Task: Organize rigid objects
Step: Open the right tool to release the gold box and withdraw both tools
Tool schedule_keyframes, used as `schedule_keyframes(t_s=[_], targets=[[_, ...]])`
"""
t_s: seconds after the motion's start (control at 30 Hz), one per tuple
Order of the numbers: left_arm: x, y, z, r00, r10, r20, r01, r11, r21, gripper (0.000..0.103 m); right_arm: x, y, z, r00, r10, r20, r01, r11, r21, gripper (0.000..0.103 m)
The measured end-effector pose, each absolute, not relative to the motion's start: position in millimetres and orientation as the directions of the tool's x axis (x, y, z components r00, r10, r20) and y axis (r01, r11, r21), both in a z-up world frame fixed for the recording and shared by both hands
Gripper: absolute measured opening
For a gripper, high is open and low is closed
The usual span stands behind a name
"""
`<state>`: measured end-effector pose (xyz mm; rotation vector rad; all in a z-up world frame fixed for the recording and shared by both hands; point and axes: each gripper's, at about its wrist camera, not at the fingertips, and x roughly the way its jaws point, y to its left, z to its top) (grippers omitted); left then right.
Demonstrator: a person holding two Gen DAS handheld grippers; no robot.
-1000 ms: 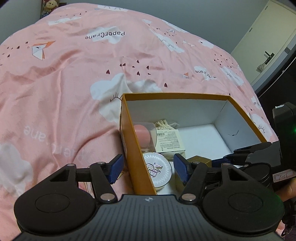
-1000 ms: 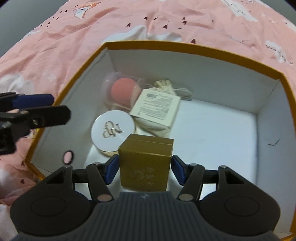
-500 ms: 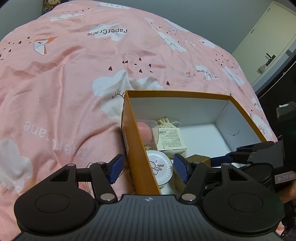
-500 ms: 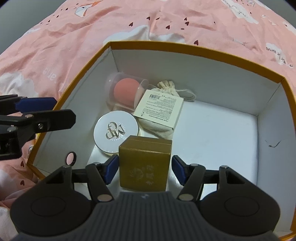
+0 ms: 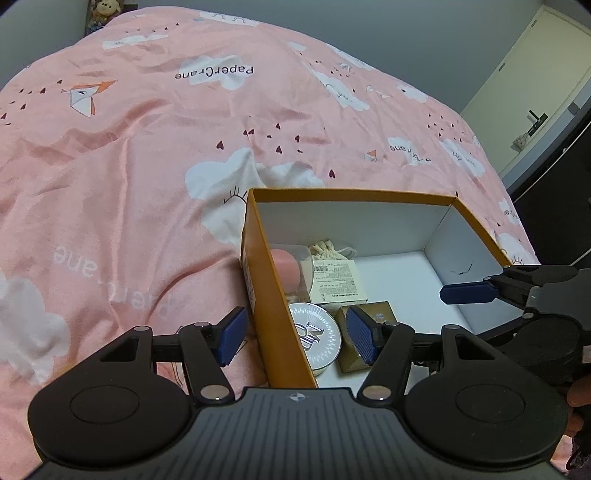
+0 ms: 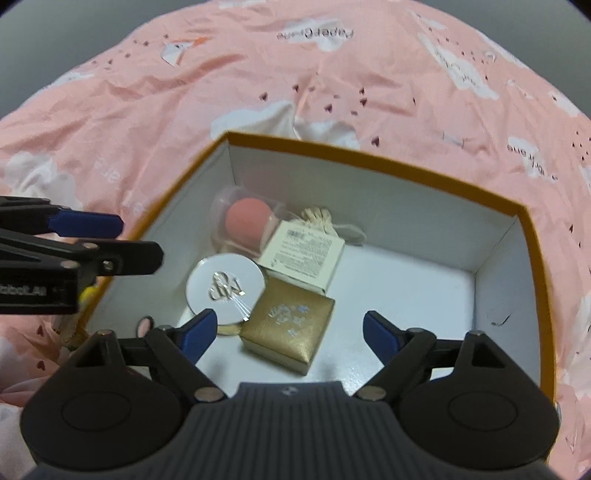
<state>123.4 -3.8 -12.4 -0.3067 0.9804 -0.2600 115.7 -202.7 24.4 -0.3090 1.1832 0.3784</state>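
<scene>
An orange box with a white inside sits on the bed. In it lie a gold box, a round white compact, a cream carton, a pink sponge in a clear case and a small cloth pouch. My right gripper is open and empty, above the gold box. My left gripper is open and empty, straddling the orange box's left wall. The gold box and compact also show in the left wrist view.
A pink bedspread with cloud prints surrounds the box. A door stands at the far right. A small pink round item lies at the box's near left corner. A stuffed toy sits at the bed's far end.
My right gripper opened, let go of the gold box and pulled up and back. The gold box now lies on the box floor beside the compact. The left gripper barely moved.
</scene>
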Motion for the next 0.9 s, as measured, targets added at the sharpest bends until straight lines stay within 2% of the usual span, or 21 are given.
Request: schedule_keyframes(t_s=[0.4, 0.7, 0.77, 0.9], targets=[[103, 15, 13, 0.62, -0.282, -0.732, 0.053, 0.946, -0.32, 0.072, 85, -155, 66, 0.501, 0.226, -0.835, -0.591, 0.795, -0.139, 0.086], [84, 58, 16, 0.624, -0.231, -0.746, 0.024, 0.96, -0.278, 0.072, 67, -110, 71, 0.484, 0.34, -0.806, -0.718, 0.681, -0.145, 0.084], [81, 67, 14, 0.62, -0.204, -0.758, -0.006, 0.964, -0.265, 0.072, 66, -100, 69, 0.468, 0.355, -0.81, -0.739, 0.66, -0.138, 0.077], [76, 90, 1, 0.581, -0.196, -0.79, -0.054, 0.959, -0.278, 0.072, 64, -80, 61, 0.426, 0.371, -0.825, -0.782, 0.609, -0.13, 0.071]])
